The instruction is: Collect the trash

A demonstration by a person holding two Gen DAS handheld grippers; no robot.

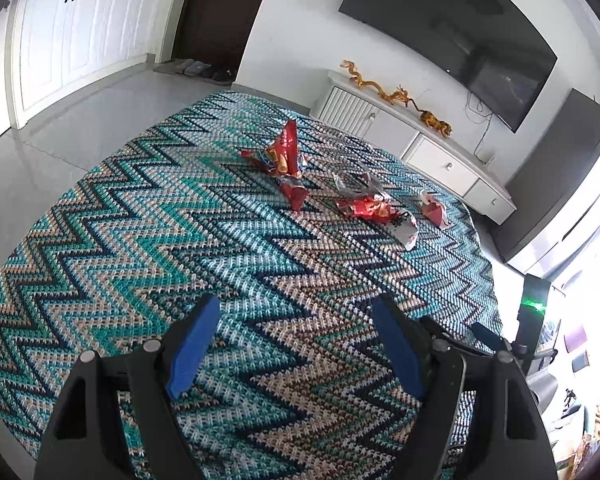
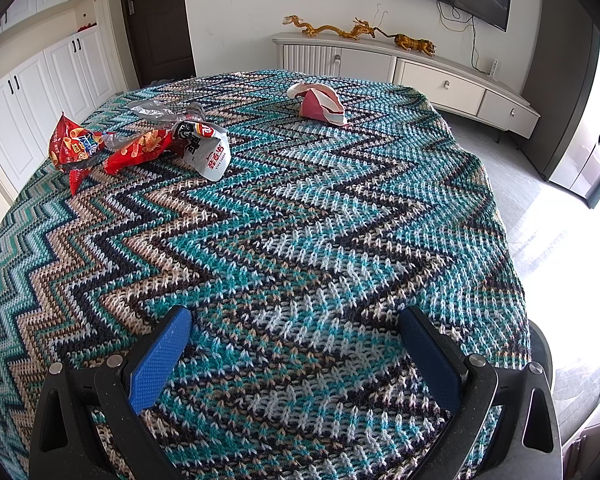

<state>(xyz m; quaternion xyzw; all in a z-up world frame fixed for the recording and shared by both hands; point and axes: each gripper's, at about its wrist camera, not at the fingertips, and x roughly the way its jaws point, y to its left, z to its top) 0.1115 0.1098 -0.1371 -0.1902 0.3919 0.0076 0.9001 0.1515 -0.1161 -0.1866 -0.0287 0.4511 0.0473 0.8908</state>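
My left hand-held gripper [image 1: 295, 320] and my right hand-held gripper [image 2: 295, 334] both hang released over the near edge of the desk [image 2: 300, 240], blue pads spread, nothing between them (only the zigzag knit cover). The red snack bag [image 2: 69, 148] and the red-and-white wrapper [image 2: 187, 146] lie together near the far left edge. The pink torn wrapper [image 2: 322, 106] sits apart, toward the far edge.

Bare zigzag cloth [image 2: 300, 220] lies open up to the wrappers [image 2: 147, 144] (far side).
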